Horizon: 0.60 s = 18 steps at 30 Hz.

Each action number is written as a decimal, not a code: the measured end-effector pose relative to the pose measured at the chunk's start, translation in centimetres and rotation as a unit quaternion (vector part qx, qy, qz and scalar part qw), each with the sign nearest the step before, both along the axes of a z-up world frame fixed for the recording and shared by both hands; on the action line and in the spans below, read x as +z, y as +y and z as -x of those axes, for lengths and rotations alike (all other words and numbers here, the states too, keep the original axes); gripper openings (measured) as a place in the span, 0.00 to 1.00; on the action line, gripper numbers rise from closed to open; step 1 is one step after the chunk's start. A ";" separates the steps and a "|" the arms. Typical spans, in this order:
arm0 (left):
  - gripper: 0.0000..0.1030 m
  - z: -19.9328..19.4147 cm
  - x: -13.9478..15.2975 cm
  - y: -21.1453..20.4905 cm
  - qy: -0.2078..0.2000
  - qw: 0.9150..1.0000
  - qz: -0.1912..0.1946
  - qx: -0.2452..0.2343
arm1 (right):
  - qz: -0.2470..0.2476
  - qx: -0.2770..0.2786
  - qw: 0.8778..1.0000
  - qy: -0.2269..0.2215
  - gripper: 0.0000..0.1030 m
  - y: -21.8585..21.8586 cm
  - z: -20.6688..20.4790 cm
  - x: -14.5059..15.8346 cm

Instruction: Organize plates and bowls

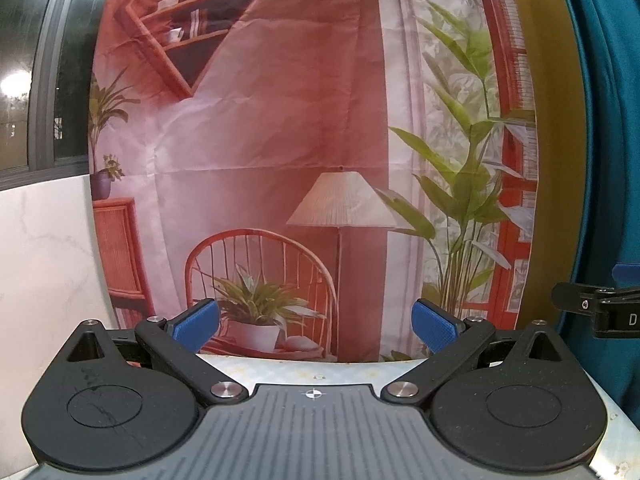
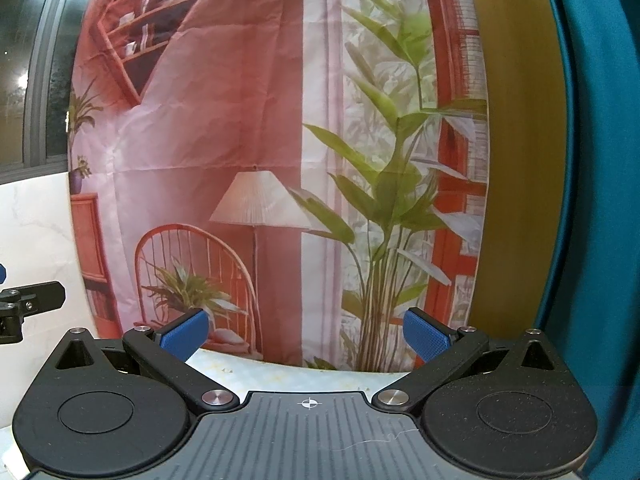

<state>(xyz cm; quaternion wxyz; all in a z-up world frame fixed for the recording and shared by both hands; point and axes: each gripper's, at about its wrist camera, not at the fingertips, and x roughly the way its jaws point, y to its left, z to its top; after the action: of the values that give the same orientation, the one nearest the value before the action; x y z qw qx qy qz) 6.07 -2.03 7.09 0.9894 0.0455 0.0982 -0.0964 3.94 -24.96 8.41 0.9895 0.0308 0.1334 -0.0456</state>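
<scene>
No plate or bowl shows in either view. My left gripper (image 1: 316, 326) is open, its blue pads (image 1: 196, 326) wide apart with nothing between them. It points level at a printed backdrop (image 1: 280, 140) beyond the far edge of a pale patterned tabletop (image 1: 320, 368). My right gripper (image 2: 306, 336) is open too and holds nothing, facing the same backdrop (image 2: 260, 120) over the tabletop (image 2: 280, 374). Part of the right gripper (image 1: 600, 306) shows at the right edge of the left wrist view. Part of the left gripper (image 2: 28, 298) shows at the left edge of the right wrist view.
The backdrop hangs close behind the table, printed with a chair, lamp and plants. A white marble-look wall panel (image 1: 44, 280) stands to the left below a dark window (image 1: 24, 80). A teal curtain (image 1: 612, 140) and a yellow strip (image 2: 520, 160) fill the right side.
</scene>
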 end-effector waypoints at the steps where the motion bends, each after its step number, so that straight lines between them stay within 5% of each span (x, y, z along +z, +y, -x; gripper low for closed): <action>1: 1.00 0.0 0.0 0.0 0.000 1.000 0.000 0.000 | 0.000 0.000 1.000 0.000 1.00 0.0 0.0 0.0; 18: 1.00 -0.2 -0.2 0.3 0.010 1.000 0.005 -0.005 | -0.001 0.000 1.000 0.001 1.00 0.1 0.1 0.0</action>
<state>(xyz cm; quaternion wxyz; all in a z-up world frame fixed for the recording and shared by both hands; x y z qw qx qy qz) 6.24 -1.72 6.94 0.9882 0.0405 0.1070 -0.1023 3.88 -24.86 8.39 0.9893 0.0319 0.1349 -0.0451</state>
